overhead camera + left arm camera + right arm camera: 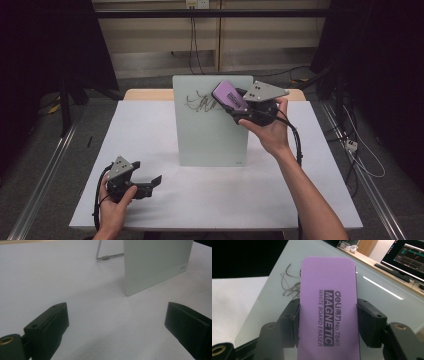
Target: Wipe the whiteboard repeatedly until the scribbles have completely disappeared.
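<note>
White table (150,130): eraser (229,95) is clamped by right gripper (239,106) against board (210,135); left gripper (150,184) is held apart.

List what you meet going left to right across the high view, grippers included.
left gripper → whiteboard → purple eraser → right gripper

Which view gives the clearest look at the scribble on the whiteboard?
The high view: the whole dark scribble lies on the upright whiteboard, beside the purple eraser. The right gripper view shows part of it, the eraser covering the rest. The left gripper view catches the board's lower corner.
</note>
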A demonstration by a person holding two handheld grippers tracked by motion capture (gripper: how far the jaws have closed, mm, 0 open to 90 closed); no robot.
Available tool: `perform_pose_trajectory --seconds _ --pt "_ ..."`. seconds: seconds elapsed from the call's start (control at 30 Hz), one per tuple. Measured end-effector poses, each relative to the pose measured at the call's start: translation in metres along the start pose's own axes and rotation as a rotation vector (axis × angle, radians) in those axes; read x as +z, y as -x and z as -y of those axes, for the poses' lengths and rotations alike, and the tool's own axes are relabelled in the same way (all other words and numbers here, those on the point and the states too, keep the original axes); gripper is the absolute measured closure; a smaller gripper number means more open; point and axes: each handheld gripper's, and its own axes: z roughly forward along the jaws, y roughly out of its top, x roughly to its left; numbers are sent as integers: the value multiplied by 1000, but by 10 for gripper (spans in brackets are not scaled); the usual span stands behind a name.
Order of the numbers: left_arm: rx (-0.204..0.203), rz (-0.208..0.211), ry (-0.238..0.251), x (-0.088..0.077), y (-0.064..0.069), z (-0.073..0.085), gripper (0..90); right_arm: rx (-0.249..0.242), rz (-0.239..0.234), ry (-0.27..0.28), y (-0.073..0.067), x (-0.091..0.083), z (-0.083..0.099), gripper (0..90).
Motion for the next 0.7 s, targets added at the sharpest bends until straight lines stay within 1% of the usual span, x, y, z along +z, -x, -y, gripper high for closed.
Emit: perform_pose_trajectory --seconds 0.03,0.13,0.4,0.57,0.67,0.7 --pt "0 0 0 0 0 0 53 -12 7 -7 -1 0 0 417" --pt "5 0 4 -1 0 0 53 -14 8 -14 -1 0 0 417" --pt "1 0 4 0 1 0 53 -19 8 -22 -5 3 1 418" --pt "6 0 1 0 1 0 53 -43 6 -36 -11 7 2 418" --pt "1 -2 4 0 1 0 53 -60 7 -42 -15 9 3 418" --pt "2 -1 1 0 1 0 53 -58 4 -42 -17 10 3 418"
